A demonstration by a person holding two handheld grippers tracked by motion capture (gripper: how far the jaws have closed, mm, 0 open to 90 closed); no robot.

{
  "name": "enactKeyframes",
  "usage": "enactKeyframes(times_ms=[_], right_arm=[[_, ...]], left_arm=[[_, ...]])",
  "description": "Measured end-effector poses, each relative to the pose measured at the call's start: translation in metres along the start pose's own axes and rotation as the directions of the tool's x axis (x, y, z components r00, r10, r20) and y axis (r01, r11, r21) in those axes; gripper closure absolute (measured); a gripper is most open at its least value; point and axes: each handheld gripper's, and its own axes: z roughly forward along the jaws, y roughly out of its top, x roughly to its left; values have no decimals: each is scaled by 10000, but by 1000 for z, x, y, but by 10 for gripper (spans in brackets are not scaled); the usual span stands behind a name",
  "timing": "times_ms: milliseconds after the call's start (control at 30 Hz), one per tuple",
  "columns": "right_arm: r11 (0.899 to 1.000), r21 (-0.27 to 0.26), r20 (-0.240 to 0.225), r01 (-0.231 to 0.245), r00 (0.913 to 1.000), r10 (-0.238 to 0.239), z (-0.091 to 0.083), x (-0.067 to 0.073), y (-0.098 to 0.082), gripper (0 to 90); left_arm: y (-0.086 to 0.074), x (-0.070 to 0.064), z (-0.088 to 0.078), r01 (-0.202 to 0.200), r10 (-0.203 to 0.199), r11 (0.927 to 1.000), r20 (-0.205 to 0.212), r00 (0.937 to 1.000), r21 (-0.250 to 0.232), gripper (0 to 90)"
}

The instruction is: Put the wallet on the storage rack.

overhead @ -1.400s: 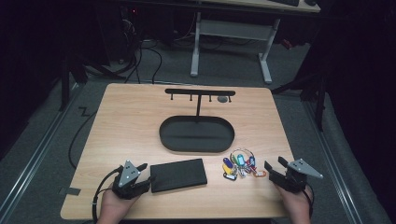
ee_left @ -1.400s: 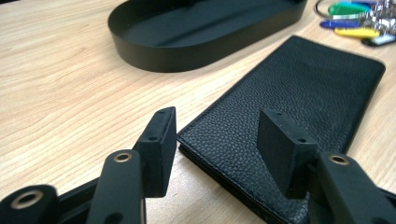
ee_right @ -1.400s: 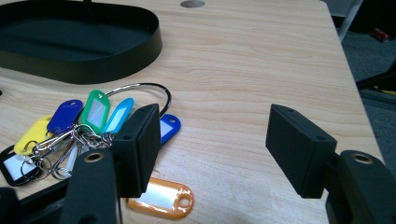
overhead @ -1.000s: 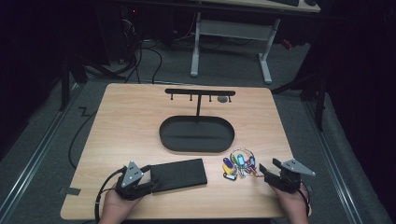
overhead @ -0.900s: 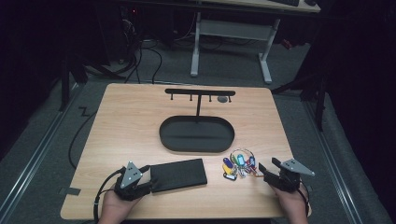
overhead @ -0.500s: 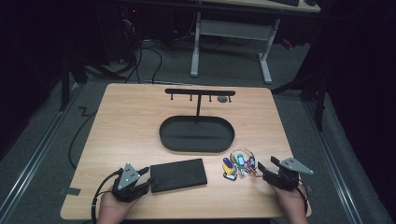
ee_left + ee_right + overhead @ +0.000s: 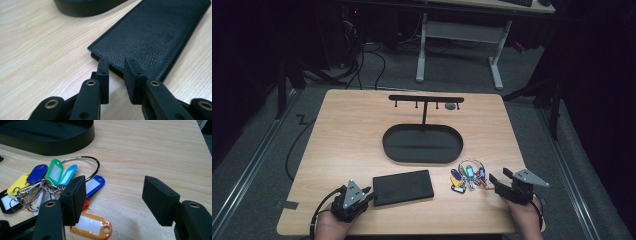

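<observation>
Judging by how things lie, you have lifted nothing yet: the wallet (image 7: 403, 187) lies flat on the bench (image 7: 342, 150) and the keys (image 7: 467, 176) lie in a loose heap, both short of the tray (image 7: 422, 144) and its rack (image 7: 426, 98). No hook on the rack carries anything, and the tray looks bare.

Your left tool (image 7: 364, 194) sits low at the wallet's near corner, jaws parted by a narrow gap and gripping nothing. The wallet is straight ahead of it, its edge just past the jaw tips. Your right tool (image 7: 495, 181) is released, jaws spread wide, with the keys just ahead and off to its left side. What is left, as I read it, is both grasps and then carrying each thing to the tray or rack beyond.

From the high view you get the layout: both tools at the near edge of the bench, the tray farther ahead between them, the rack behind it. You cannot judge jaw gaps well from there.

From the left gripper view you see the wallet's (image 7: 155, 37) grained cover and its near edge, thin against the bench, so a grip there needs one jaw under it.

From the right gripper view you see the tags apart: an orange tag (image 7: 92, 225) nearest, partly behind the left jaw, then blue, green and yellow ones on a steel ring (image 7: 92, 167) ahead, with the tray wall (image 7: 50, 145) beyond.
</observation>
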Motion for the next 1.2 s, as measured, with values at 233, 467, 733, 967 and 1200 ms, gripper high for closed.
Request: enactKeyframes(times_ms=[233, 467, 733, 967, 1200], right_arm=[[9998, 170, -142, 82, 9999, -80, 4, 1, 0, 360], [9998, 188, -240, 46, 9997, -42, 4, 1, 0, 358], [9997, 230, -331, 90, 9994, -82, 5, 1, 1, 359], [9997, 225, -361, -49, 9993, 57, 5, 0, 1, 358], [9997, 225, -412, -49, 9991, 58, 5, 1, 0, 359]], left_arm=[[5, -12, 1, -773, 791, 9964, 519, 9955, -353, 716], [13, -36, 14, -2048, 2091, 9777, 1329, 9688, -459, 513], [17, -54, 37, -3363, 3381, 9411, 907, 9367, -350, 443], [15, -62, 40, -4297, 4301, 9025, 106, 9027, -281, 542], [14, -65, 38, -4794, 4791, 8775, -163, 8776, -133, 636]])
